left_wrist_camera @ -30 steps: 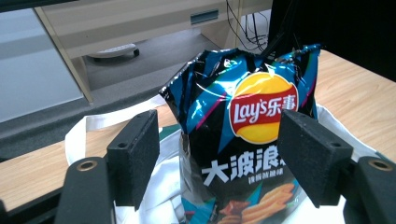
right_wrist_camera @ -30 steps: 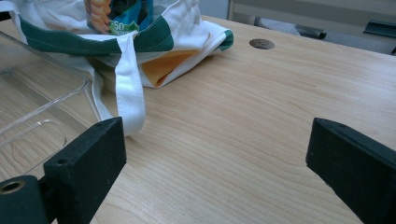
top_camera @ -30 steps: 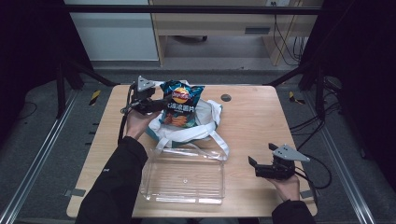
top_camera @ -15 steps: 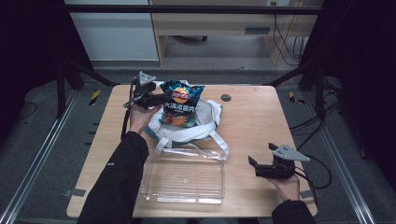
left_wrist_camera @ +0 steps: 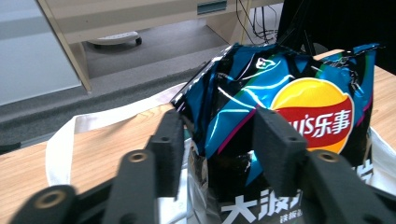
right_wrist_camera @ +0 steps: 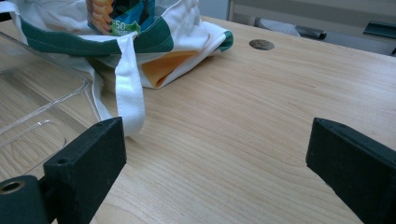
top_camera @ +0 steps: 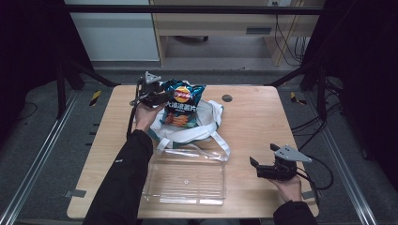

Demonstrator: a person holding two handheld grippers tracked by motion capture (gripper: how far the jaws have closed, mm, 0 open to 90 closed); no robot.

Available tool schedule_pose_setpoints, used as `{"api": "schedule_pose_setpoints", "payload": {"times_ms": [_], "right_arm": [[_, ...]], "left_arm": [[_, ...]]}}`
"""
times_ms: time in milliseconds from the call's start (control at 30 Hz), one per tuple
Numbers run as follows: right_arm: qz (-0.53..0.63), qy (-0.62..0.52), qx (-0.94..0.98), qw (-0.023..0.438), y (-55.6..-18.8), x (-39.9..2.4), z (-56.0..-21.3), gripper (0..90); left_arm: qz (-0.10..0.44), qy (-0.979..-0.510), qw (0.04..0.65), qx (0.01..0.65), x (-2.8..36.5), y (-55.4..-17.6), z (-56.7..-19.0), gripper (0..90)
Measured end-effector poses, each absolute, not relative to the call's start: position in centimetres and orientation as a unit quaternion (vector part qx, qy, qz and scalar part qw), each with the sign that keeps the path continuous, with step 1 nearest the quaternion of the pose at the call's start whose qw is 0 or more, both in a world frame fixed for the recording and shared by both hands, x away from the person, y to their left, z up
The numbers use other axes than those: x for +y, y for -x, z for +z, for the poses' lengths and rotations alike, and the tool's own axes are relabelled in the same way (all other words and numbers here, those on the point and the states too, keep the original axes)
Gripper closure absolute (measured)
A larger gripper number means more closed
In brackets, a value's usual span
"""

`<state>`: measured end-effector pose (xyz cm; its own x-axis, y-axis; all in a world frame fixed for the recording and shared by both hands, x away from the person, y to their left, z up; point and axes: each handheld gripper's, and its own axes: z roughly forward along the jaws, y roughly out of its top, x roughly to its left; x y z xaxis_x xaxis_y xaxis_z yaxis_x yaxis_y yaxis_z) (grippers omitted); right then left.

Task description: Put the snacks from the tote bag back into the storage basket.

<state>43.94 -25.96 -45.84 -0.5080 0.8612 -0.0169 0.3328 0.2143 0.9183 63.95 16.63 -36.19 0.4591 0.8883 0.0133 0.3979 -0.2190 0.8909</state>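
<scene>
A blue chip bag (top_camera: 180, 105) stands upright in a white tote bag with green trim (top_camera: 206, 124) at the back middle of the table. My left gripper (top_camera: 162, 97) is at the bag's upper left edge. In the left gripper view the bag (left_wrist_camera: 289, 93) bulges between the two jaws, which press its left side, so that gripper (left_wrist_camera: 219, 135) is shut on it. My right gripper (top_camera: 256, 168) rests low near the table's front right, jaws wide open with nothing between them (right_wrist_camera: 215, 154). It points toward the tote (right_wrist_camera: 177, 28).
A clear plastic tray (top_camera: 185, 180) lies at the front middle of the wooden table (top_camera: 263, 126), its corner (right_wrist_camera: 28, 107) left of the right gripper. White tote straps (top_camera: 213, 145) trail onto the tray's far edge. A round cable hole (top_camera: 227, 98) sits behind the tote.
My left gripper and the top of the chip bag have shifted a little to the right. The right gripper has stayed where it was.
</scene>
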Motion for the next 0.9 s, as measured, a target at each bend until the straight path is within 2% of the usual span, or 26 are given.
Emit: {"api": "schedule_pose_setpoints", "payload": {"times_ms": [133,167,233,433,700,900], "right_arm": [[0.474,-0.41,0.728,0.278,-44.0,-26.0,-45.8,5.2],[0.474,-0.41,0.728,0.278,-44.0,-26.0,-45.8,5.3],[0.474,-0.41,0.727,0.278,-43.9,-25.9,-45.8,5.3],[0.476,-0.411,0.726,0.279,-43.9,-26.0,-45.8,5.3],[0.474,-0.411,0.727,0.28,-43.8,-26.0,-45.8,5.3],[0.474,-0.41,0.727,0.28,-43.8,-26.0,-45.8,5.3]], "left_arm": [[0.271,-0.724,0.448,0.45,16.8,-64.1,-36.3,77.8],[0.271,-0.726,0.446,0.448,16.9,-64.0,-36.2,77.8],[0.268,-0.729,0.446,0.445,17.0,-63.9,-36.1,86.6],[0.273,-0.727,0.451,0.439,16.9,-62.6,-36.1,89.7],[0.271,-0.726,0.461,0.432,17.3,-59.7,-35.8,89.5],[0.283,-0.727,0.456,0.428,17.4,-59.0,-36.1,89.3]]}}
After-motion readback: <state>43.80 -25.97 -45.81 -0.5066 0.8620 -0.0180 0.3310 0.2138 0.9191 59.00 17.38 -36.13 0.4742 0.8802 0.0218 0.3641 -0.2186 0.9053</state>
